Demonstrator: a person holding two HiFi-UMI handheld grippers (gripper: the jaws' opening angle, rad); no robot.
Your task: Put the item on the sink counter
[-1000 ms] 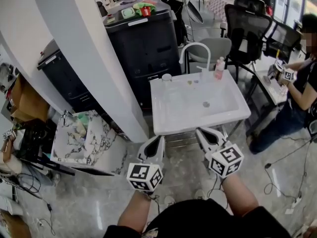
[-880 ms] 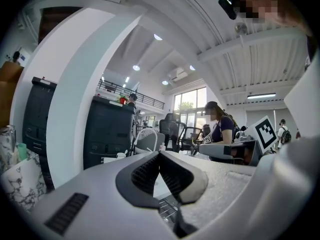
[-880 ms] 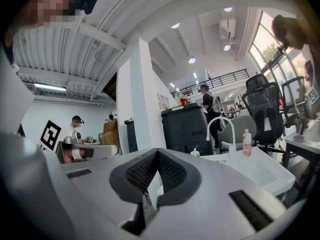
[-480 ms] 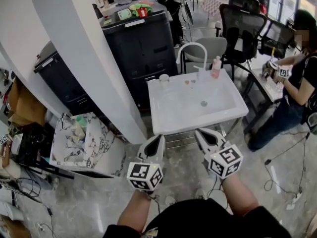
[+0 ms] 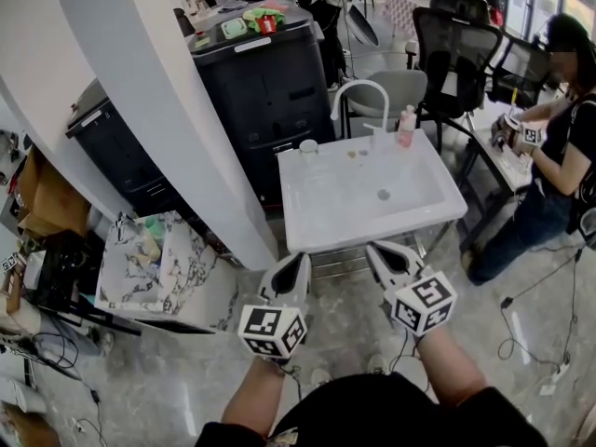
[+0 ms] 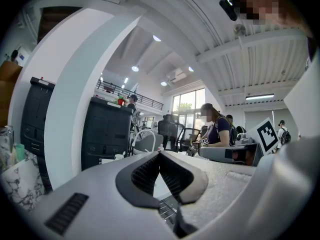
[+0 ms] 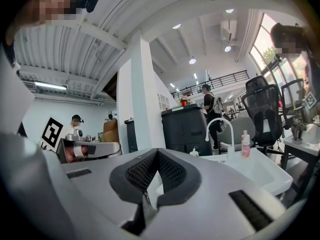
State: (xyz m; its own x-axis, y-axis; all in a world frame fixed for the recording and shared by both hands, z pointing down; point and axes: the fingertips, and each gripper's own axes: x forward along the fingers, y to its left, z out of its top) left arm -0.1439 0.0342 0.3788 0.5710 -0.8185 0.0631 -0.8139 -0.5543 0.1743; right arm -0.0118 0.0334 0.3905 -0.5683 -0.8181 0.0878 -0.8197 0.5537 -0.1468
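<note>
A white sink (image 5: 346,238) with a curved white faucet (image 5: 361,89) stands in front of me. On its back ledge are a pink bottle (image 5: 406,125) and a small white cup (image 5: 308,145). My left gripper (image 5: 298,261) and right gripper (image 5: 380,250) hover side by side just short of the sink's front edge. Both are shut with nothing between the jaws. In the left gripper view my left gripper (image 6: 160,153) shows its pads pressed together. In the right gripper view my right gripper (image 7: 157,152) is likewise shut, with the sink (image 7: 260,170) and faucet (image 7: 220,126) beyond it.
A white pillar (image 5: 158,91) and a black cabinet (image 5: 270,77) stand left of the sink. A marble-patterned box (image 5: 182,268) with small items sits on the floor at left. Office chairs (image 5: 456,40) and a seated person (image 5: 563,147) are at the right. Cables lie on the floor.
The view has crept slightly nearer the sink. Both grippers stay shut, side by side, in the same place.
</note>
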